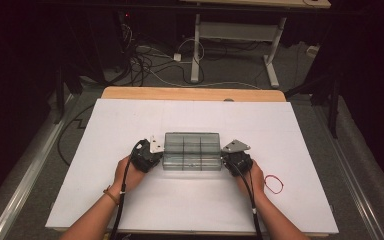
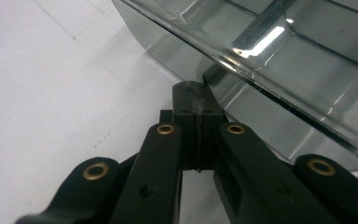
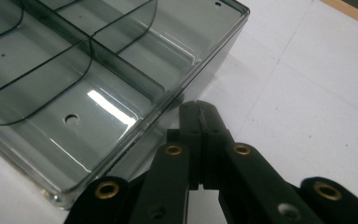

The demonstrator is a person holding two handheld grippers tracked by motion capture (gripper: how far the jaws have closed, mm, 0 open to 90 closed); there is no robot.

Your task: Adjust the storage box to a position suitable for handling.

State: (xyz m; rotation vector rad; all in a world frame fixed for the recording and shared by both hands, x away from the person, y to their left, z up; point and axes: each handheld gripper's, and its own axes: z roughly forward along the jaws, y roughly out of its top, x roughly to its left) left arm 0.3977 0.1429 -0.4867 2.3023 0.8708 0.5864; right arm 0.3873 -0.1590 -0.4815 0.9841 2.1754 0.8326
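So you've got a smoky grey see-through organizer box (image 1: 192, 151) sitting mid-table on the white sheet (image 1: 130, 120), long side running left to right; it's a clear plastic tray split by dividers into a grid of compartments, some walls curved, and all the ones you can see into look empty; there's a small round hole in the floor of one pocket in the right gripper view, plus glare streaks off the plastic.

Your left gripper (image 1: 152, 152) is parked at the box's left end; in the left gripper view its jaws are pressed together with nothing between them, tips right up against the box's side wall under the rim; can't tell if they actually touch it.

Your right gripper (image 1: 231, 156) sits at the right end; its jaws are closed on nothing too, tips just beside the corner wall.

Your left hand (image 1: 128, 172) and right hand (image 1: 252, 175) hold them from the near side; a red rubber band (image 1: 274, 183) lies on the sheet, right of your right hand, apart from the box.
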